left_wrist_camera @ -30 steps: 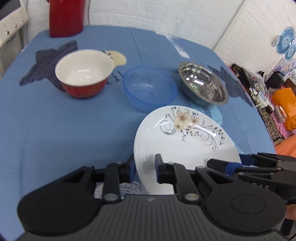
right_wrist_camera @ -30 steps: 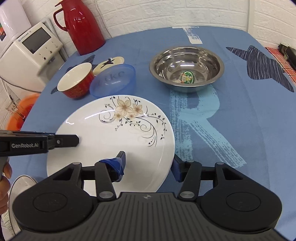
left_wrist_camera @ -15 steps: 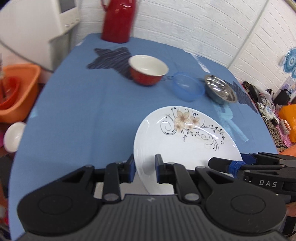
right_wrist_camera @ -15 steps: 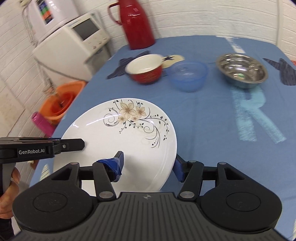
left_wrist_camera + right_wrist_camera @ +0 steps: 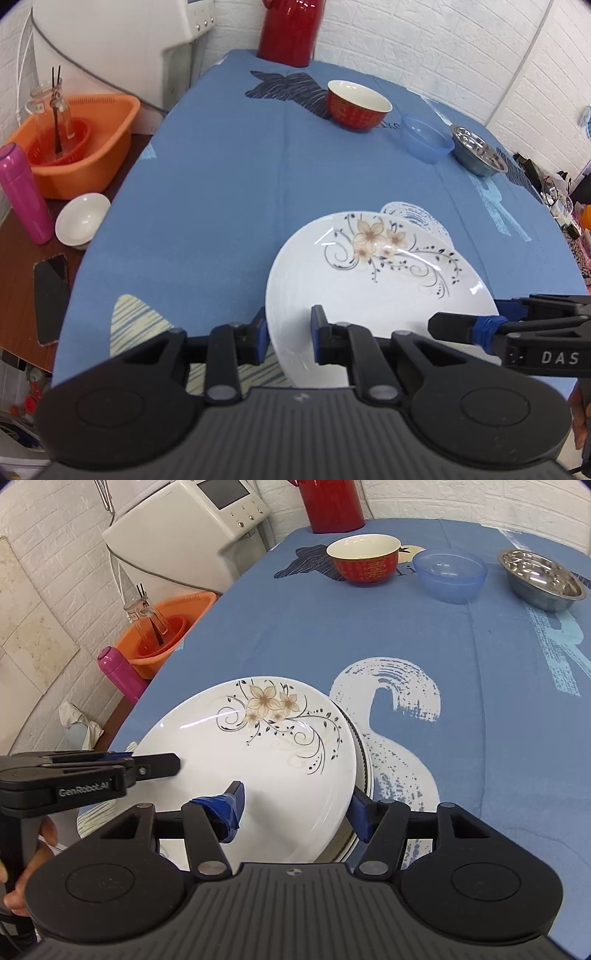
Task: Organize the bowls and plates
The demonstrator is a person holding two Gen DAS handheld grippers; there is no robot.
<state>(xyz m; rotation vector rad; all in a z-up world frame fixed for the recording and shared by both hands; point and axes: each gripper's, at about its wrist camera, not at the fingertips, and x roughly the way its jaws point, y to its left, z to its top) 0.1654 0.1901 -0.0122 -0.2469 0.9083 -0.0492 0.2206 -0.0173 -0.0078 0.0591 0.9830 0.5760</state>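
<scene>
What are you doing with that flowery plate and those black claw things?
A person is tidying the dishes with two hand-held tools. The left claw and the right claw both grip the near rim of the flowered plate, one on each side. It sits tilted over another plate lying on the blue tablecloth, so it looks like they are stacking it. Farther back, untouched, stand a red bowl, a blue bowl and a steel bowl.

Floral plate, carried by both hand-held grippers, now well away from the red bowl, over the near desk edge. It sits above a second plate's rim, not visible earlier. Tilted, right side lower.
</scene>
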